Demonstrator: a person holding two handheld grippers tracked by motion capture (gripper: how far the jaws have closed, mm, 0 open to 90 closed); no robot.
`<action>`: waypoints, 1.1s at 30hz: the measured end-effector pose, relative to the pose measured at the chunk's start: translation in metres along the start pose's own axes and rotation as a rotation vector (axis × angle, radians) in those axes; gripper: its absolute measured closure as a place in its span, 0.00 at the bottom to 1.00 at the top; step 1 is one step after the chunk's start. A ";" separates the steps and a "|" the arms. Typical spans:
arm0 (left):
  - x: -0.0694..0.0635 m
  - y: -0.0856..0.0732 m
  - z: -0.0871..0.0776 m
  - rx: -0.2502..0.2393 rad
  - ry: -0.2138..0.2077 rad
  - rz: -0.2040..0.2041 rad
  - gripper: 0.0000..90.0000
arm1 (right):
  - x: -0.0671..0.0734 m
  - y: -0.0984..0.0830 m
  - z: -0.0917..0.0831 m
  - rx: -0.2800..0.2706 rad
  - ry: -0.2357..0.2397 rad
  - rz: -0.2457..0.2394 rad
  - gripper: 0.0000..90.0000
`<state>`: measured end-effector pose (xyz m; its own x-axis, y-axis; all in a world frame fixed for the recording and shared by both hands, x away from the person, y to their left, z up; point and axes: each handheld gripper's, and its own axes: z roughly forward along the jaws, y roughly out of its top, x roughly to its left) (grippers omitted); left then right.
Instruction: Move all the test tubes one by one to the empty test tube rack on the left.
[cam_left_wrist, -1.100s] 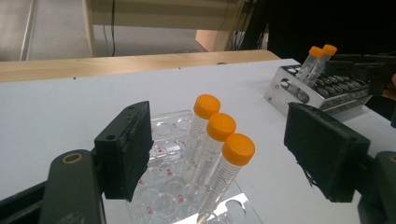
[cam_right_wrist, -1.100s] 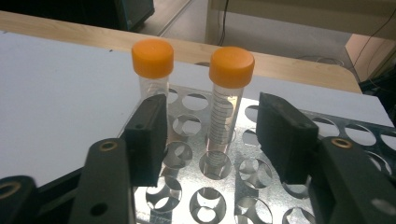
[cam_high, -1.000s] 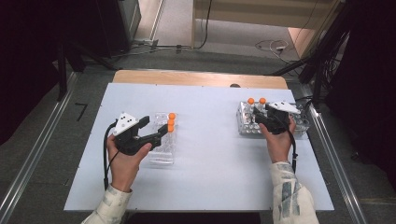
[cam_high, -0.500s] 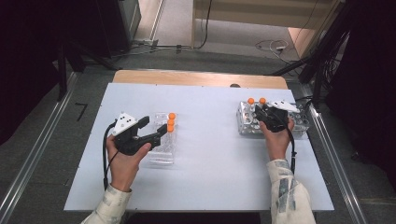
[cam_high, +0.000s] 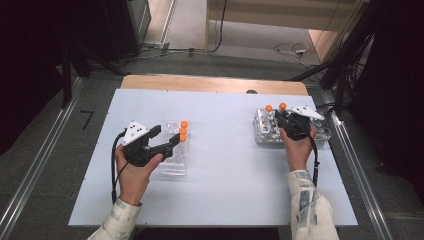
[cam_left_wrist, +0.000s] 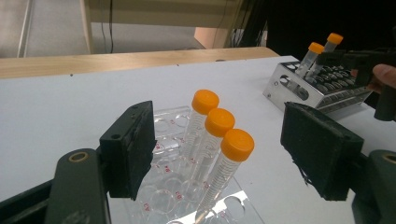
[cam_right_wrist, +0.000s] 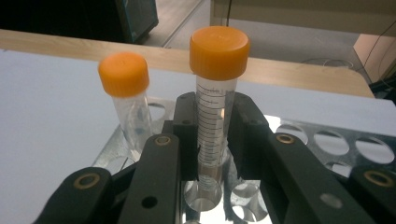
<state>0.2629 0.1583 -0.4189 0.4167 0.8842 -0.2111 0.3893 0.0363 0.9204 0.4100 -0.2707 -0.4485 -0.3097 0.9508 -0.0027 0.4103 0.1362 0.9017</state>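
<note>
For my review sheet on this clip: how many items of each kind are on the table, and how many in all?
Orange-capped tubes in the clear rack: 3, the nearest at
Orange-capped tubes in the metal rack: 2, one clamped in the right gripper, one beside it
Racks: 2
Handheld grippers: 2, the left gripper open around the three tubes
Total: 9

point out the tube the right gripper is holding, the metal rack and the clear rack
held tube (cam_right_wrist: 218, 46), right gripper view, on its orange cap
metal rack (cam_left_wrist: 280, 88), left gripper view, on its near side wall
clear rack (cam_high: 172, 167), high view, on its bare near end
</note>
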 end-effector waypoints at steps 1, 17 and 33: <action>0.000 0.000 0.000 0.000 0.000 -0.001 0.29 | 0.000 0.002 -0.001 -0.008 0.001 -0.003 0.80; -0.001 -0.001 0.001 0.009 -0.001 0.001 0.29 | -0.002 0.027 -0.038 -0.102 0.030 -0.013 0.80; -0.003 -0.002 0.001 0.014 -0.003 0.005 0.29 | 0.020 0.020 -0.074 -0.115 0.128 -0.032 0.80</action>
<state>0.2615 0.1555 -0.4204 0.4210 0.8831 -0.2071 0.3988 0.0249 0.9167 0.3484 -0.2697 -0.3989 -0.4306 0.9024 0.0164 0.3000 0.1261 0.9456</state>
